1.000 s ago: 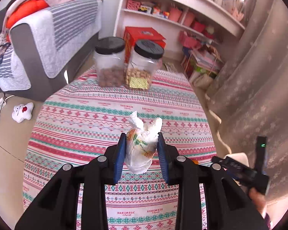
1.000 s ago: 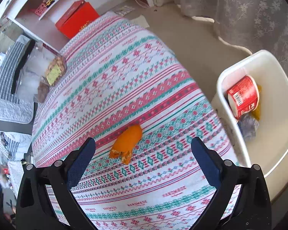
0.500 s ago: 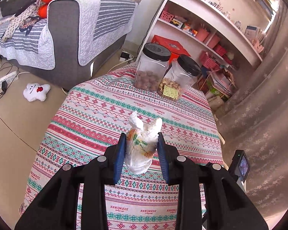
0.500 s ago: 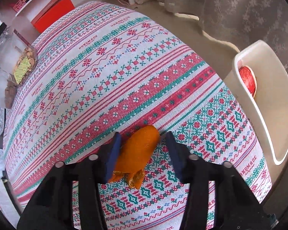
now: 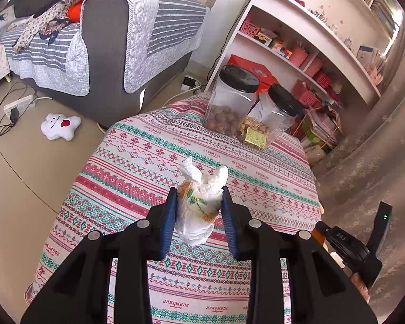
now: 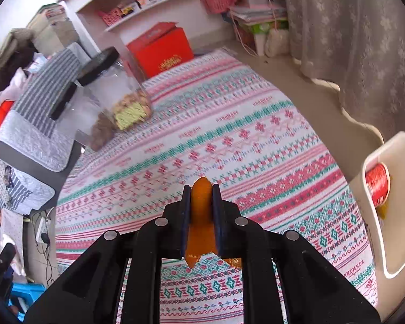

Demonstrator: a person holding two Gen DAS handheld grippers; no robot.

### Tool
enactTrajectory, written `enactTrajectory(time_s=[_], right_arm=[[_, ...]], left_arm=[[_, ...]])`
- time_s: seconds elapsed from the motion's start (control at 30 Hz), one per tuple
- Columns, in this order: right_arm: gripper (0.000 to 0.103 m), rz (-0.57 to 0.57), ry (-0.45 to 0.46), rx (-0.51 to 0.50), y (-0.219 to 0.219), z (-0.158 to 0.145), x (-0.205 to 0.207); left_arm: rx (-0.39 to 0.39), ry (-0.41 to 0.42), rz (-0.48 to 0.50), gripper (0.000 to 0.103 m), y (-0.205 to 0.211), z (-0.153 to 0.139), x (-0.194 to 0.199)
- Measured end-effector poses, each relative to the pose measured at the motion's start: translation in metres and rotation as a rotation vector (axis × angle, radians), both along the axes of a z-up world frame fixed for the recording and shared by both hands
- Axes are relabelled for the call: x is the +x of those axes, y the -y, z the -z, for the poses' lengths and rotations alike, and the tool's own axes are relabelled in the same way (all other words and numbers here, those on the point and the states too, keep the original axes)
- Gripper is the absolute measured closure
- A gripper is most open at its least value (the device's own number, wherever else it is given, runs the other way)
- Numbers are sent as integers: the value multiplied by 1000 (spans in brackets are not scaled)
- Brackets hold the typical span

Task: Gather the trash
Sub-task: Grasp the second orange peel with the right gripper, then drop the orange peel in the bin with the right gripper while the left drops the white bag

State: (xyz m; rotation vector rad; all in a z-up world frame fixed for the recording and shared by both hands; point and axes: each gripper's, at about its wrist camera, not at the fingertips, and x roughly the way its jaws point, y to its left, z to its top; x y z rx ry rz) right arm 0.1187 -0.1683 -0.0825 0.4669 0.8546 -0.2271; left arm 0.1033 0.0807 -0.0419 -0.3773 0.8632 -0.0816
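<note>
My left gripper [image 5: 198,210] is shut on a crumpled white tissue wad [image 5: 198,208] with orange and green print, held above the patterned tablecloth [image 5: 154,162]. My right gripper [image 6: 201,210] is shut on a piece of orange peel [image 6: 201,213], lifted just above the cloth [image 6: 229,140]. A white trash bin [image 6: 391,216] stands at the right beside the table, with a red can [image 6: 376,185] inside. The right gripper's body [image 5: 348,248] shows at the lower right of the left wrist view.
Two clear jars with black lids [image 5: 235,102] [image 5: 272,118] stand at the table's far edge; they also show in the right wrist view [image 6: 113,100]. A grey sofa [image 5: 108,54], white shelves [image 5: 310,40], a red box [image 6: 162,48] and a curtain [image 6: 364,40] surround the table.
My right gripper came down over the orange peel, shut on it and lifted it. My left gripper kept the tissue wad and swung its view left and upward.
</note>
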Motion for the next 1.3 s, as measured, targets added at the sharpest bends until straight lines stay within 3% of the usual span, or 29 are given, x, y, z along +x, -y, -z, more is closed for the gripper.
enactTrajectory(time_s=[0.2,0.5,0.73,0.93,0.97,1.03,1.07,1.1,1.2,1.3], right_arm=[[89,-29,147,-70,-1,-44,-16],[89,94,242,-213,39,-78,-57],[89,283,211,-337,96,-83,-86],[88,445,77,-360,154,-70,-105],[84,460,56,-356,162,-68,-108],[67,508,52,-357,175,-68,-117],[41,536,73,-356,181,-71,-124],[21,564,97,-359,185,-76,-130],[8,623,155,-391,194,-90,-149],[7,674,184,-418,206,-101,-165]], left_arm=[[-7,81,21,71,15,-14,-4],[8,118,55,71,35,-18,-6],[14,114,82,71,52,-15,-5],[8,94,119,71,76,-8,-4],[5,91,128,71,81,-8,-4],[-3,87,153,71,92,-7,-5],[-4,89,167,71,99,-7,-5],[-11,100,185,71,106,-8,-7],[-66,114,239,71,130,-10,-10],[-72,125,315,71,168,-13,-15]])
